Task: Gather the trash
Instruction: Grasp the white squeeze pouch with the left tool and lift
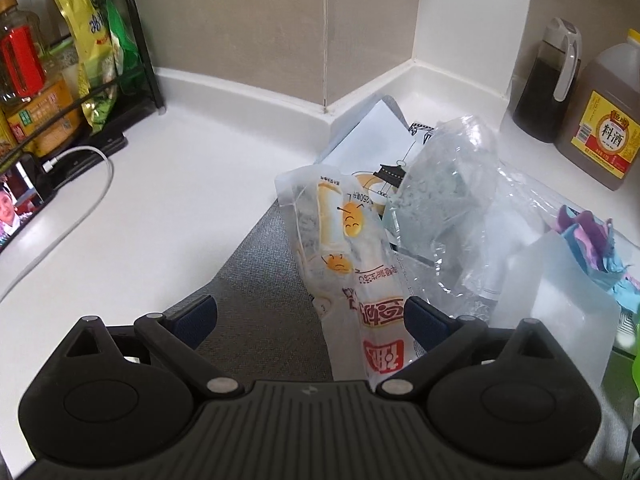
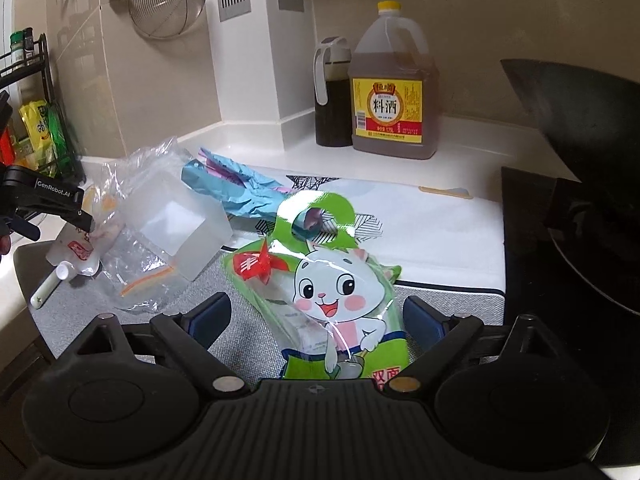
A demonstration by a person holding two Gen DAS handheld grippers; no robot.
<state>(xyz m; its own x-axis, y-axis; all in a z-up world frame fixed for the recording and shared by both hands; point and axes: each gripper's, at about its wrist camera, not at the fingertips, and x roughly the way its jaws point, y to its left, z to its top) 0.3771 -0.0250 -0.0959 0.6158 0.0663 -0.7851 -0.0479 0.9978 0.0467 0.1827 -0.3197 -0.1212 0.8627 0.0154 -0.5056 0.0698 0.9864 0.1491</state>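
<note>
Trash lies on a grey mat on the white counter. My left gripper is open, its jaws either side of the lower end of a white soy-milk pouch with yellow bean faces. Behind the pouch are a clear plastic bag, a translucent plastic box and crumpled blue-pink paper. My right gripper is open around a green bag with a cartoon cat. The right wrist view also shows the left gripper at the pouch, the box and the paper.
A cooking-wine jug and a dark sauce bottle stand at the back wall. A black wok sits on the hob at right. A rack with snack bags, a phone and a white cable are at left.
</note>
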